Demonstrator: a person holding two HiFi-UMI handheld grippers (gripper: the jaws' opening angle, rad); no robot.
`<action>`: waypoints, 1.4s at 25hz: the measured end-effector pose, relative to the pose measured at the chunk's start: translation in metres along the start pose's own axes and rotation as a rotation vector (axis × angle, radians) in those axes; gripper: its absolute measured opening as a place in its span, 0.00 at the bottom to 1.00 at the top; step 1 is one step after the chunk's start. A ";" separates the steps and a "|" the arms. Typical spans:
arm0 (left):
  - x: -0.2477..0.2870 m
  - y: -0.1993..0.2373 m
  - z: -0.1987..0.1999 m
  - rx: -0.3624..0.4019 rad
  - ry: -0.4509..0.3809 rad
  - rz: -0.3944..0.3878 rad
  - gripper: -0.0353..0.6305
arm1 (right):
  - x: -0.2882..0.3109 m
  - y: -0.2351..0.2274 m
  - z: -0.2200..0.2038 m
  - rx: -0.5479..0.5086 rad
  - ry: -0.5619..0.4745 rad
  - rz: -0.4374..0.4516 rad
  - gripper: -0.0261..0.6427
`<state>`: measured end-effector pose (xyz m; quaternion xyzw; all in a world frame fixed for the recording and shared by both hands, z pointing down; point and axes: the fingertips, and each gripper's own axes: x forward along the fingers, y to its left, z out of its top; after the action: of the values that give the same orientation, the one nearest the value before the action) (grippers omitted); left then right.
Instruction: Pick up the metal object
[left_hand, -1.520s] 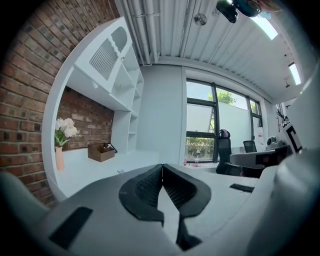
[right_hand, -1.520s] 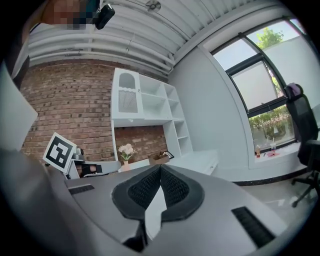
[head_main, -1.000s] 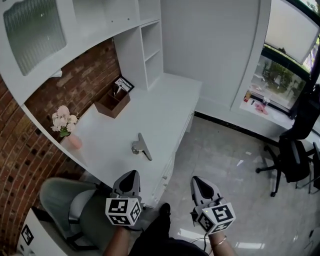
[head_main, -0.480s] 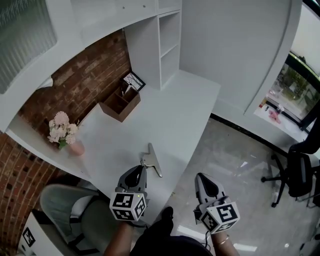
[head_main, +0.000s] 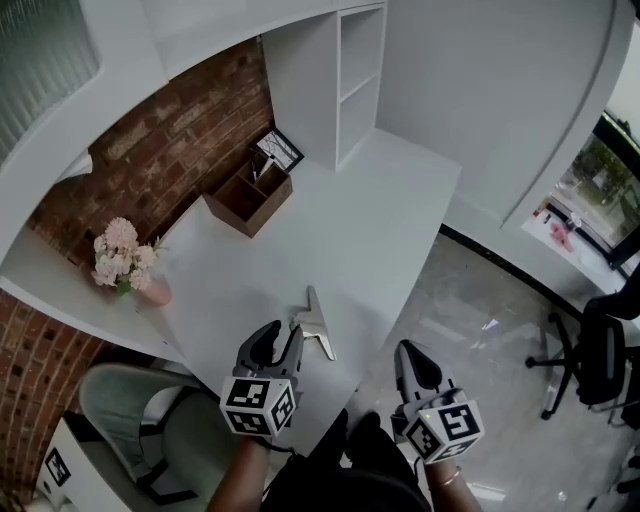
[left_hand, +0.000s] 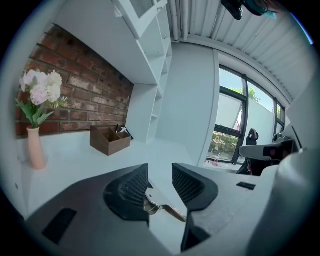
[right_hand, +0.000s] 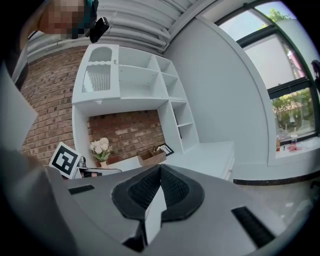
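We are opening the jaws of our left tool (left_hand: 160, 186), and it is gripping nothing yet. Our right tool (right_hand: 159, 187) is hanging beside it, jaws together and empty. The metal object (left_hand: 162, 207) is lying flat on the white worktop (head_main: 370, 230), just ahead of the left tool, partly between its jaws. We are judging it best to lower this tool, centre the thick end, then close slowly.
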<state>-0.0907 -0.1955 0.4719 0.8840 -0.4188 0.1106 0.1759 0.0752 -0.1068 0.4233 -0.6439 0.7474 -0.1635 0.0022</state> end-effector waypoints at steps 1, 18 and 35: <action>0.002 0.001 -0.006 -0.022 0.019 0.000 0.26 | 0.002 -0.001 0.000 0.001 0.002 0.004 0.05; 0.054 0.028 -0.075 -0.337 0.247 0.111 0.32 | 0.076 -0.021 0.001 0.002 0.083 0.172 0.05; 0.087 0.028 -0.092 -0.491 0.305 0.161 0.17 | 0.112 -0.045 -0.003 0.018 0.158 0.255 0.05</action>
<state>-0.0630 -0.2363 0.5918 0.7521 -0.4703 0.1512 0.4362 0.0989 -0.2195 0.4607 -0.5287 0.8196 -0.2188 -0.0302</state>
